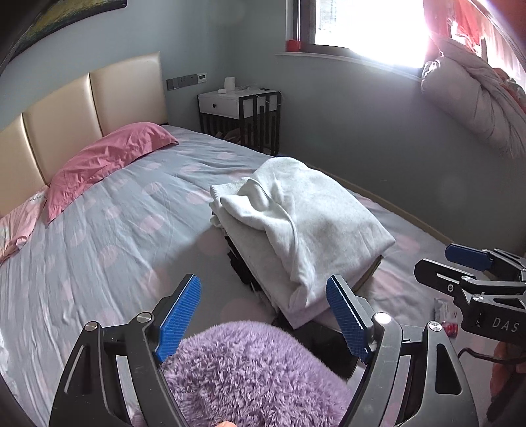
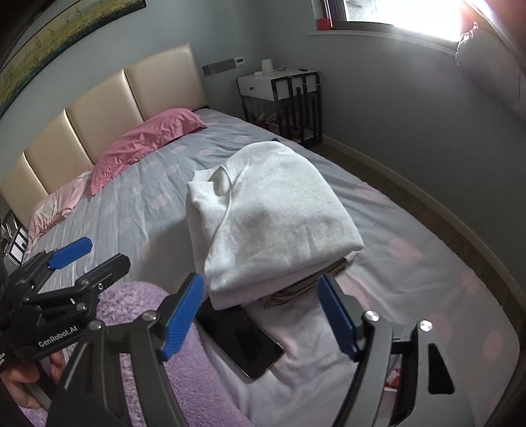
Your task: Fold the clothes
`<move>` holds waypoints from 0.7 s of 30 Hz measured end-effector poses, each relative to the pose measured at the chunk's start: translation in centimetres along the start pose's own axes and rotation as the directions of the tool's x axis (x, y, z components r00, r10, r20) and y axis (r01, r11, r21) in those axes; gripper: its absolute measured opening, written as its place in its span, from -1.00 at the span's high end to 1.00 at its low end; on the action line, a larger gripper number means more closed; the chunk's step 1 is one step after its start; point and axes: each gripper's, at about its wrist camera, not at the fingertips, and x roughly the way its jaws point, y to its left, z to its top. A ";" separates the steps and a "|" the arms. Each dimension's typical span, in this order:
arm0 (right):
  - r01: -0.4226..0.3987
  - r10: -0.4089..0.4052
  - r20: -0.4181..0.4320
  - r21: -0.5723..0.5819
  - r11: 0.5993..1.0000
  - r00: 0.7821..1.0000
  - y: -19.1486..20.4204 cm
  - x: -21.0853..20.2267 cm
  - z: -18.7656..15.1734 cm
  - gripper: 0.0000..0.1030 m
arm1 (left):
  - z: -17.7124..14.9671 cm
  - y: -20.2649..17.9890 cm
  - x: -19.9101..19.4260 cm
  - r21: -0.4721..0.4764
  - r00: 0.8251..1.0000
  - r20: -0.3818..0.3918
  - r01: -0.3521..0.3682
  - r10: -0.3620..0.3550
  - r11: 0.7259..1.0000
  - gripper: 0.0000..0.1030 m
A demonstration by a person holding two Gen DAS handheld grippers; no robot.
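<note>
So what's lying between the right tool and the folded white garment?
In the right wrist view, a dark phone lies on the bed, between the open right tool and the white garment.

We are looking at pale blue-grey painted walls (image 1: 345, 108) closing in a small bedroom, where a cream padded panel headboard (image 1: 95, 108) is standing against the wall under a dark-framed landscape painting (image 2: 65, 29). A white bedside cabinet with a black slatted metal frame (image 1: 240, 111) is sitting in the corner, and a bright window (image 1: 368, 26) is flooding its pale sill (image 2: 378, 37) with glare. A brown wooden floor strip (image 2: 411, 200) is running along the beige skirting board.
</note>
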 end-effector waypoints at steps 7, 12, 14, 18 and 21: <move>0.035 -0.035 -0.011 -0.014 0.999 0.999 -0.2 1.2 0.1 -0.19 | -0.2 1.2 2.2 -0.036 0.996 -0.082 0.021 -0.023 0.999 -0.59; 0.040 -0.040 -0.003 -0.071 0.997 0.999 -0.2 2.9 1.6 0.23 | 1.7 1.6 5.0 -0.070 0.991 -0.116 0.066 -0.074 0.995 -0.59; 0.031 -0.032 -0.003 -0.083 0.996 0.999 -0.5 4.1 2.5 0.29 | 2.8 1.4 6.1 -0.081 0.988 -0.121 0.085 -0.094 0.993 -0.59; -0.007 0.004 -0.036 -0.088 0.996 0.999 -1.0 7.4 4.3 0.30 | 5.1 0.7 9.6 -0.083 0.983 -0.145 0.099 -0.111 0.992 -0.59; -0.018 0.013 -0.055 -0.095 0.995 0.998 -1.1 10.0 5.3 0.30 | 6.0 0.2 12.3 -0.070 0.979 -0.177 0.093 -0.105 0.993 -0.59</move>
